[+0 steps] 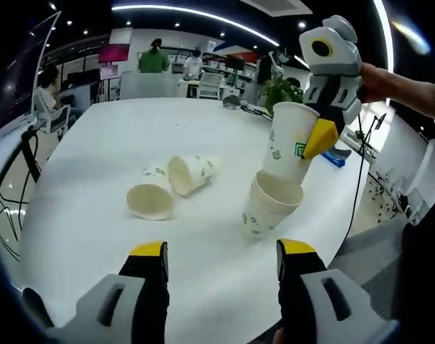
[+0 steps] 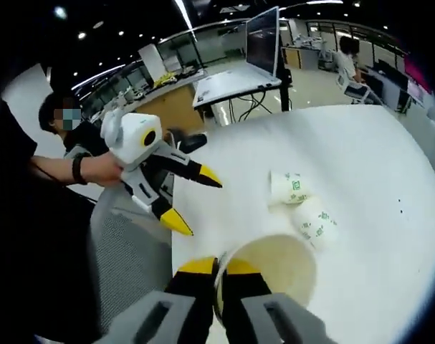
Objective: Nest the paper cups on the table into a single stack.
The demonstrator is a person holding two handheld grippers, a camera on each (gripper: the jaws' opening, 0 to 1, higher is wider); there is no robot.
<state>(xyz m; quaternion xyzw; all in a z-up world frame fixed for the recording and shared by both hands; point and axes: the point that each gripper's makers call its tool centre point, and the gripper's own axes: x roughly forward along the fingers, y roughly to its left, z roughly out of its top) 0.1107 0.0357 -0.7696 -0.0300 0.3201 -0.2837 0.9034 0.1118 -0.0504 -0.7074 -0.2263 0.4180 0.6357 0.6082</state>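
Observation:
In the left gripper view a short stack of white paper cups [image 1: 267,211] with green print stands on the white table [image 1: 95,165], right of centre. Another paper cup [image 1: 290,143] hangs over it, its base at the stack's mouth, with my right gripper [image 1: 316,140] shut on its rim. Two more cups [image 1: 151,195] [image 1: 192,172] lie on their sides to the left, touching. My left gripper [image 1: 223,252] is open and empty near the table's front edge. The right gripper view looks into the held cup [image 2: 274,265], pinched by my right gripper [image 2: 218,269]; the left gripper [image 2: 196,203] is open beside it, and the lying cups [image 2: 289,188] [image 2: 316,222] are beyond.
The table edge [image 1: 346,222] runs close on the stack's right, with floor below. A blue object [image 1: 335,158] and a plant [image 1: 281,92] sit at the table's far right. Desks, chairs and people are in the background. A grey chair [image 2: 131,258] is by the table edge.

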